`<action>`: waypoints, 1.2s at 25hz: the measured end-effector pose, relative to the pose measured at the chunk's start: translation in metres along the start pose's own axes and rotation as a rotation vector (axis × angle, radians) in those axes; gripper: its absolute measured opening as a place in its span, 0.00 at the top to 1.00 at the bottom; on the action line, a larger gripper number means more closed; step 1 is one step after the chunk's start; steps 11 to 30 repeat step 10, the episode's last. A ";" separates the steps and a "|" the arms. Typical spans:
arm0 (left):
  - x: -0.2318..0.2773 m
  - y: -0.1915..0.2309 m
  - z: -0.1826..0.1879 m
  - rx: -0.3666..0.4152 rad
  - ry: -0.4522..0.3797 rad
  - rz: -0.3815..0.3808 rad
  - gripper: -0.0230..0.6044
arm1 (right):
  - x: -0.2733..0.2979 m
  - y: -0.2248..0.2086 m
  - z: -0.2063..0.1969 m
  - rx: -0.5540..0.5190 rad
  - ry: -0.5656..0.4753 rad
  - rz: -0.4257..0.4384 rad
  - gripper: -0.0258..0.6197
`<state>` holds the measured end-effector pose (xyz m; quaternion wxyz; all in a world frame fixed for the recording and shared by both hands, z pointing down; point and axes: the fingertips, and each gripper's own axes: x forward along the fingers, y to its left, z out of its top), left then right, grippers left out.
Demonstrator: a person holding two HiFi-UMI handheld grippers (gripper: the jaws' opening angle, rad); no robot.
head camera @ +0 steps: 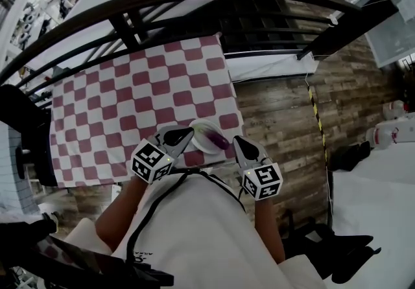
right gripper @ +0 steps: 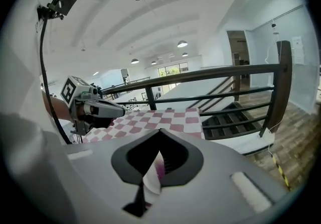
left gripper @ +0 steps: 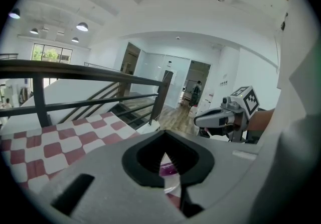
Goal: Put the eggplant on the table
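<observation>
The purple eggplant (head camera: 217, 139) lay on a white plate (head camera: 198, 142) at the near edge of the checkered tabletop (head camera: 130, 106), not on the cloth itself. The left gripper (head camera: 185, 135) and right gripper (head camera: 238, 142) flanked the plate, fingers pressed together, holding nothing. Moving it off the plate looked left to do.

In both gripper views, the eggplant (left gripper: 168, 170) showed only as a purple sliver. The left hand-held gripper (head camera: 183, 137) covered the left rim of the plate (head camera: 202, 144); the person's torso (head camera: 194, 229) hid the near edge of the tabletop (head camera: 130, 106).
</observation>
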<state>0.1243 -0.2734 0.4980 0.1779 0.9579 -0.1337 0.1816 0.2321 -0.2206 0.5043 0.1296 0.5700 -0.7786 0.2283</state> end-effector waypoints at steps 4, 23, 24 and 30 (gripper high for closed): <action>0.000 0.001 0.000 -0.002 -0.002 0.009 0.96 | -0.006 -0.005 0.004 0.018 -0.031 -0.005 0.95; -0.004 0.002 0.004 -0.008 -0.012 0.023 0.96 | -0.012 -0.005 0.014 0.010 -0.069 -0.010 0.95; -0.004 0.002 0.004 -0.008 -0.012 0.023 0.96 | -0.012 -0.005 0.014 0.010 -0.069 -0.010 0.95; -0.004 0.002 0.004 -0.008 -0.012 0.023 0.96 | -0.012 -0.005 0.014 0.010 -0.069 -0.010 0.95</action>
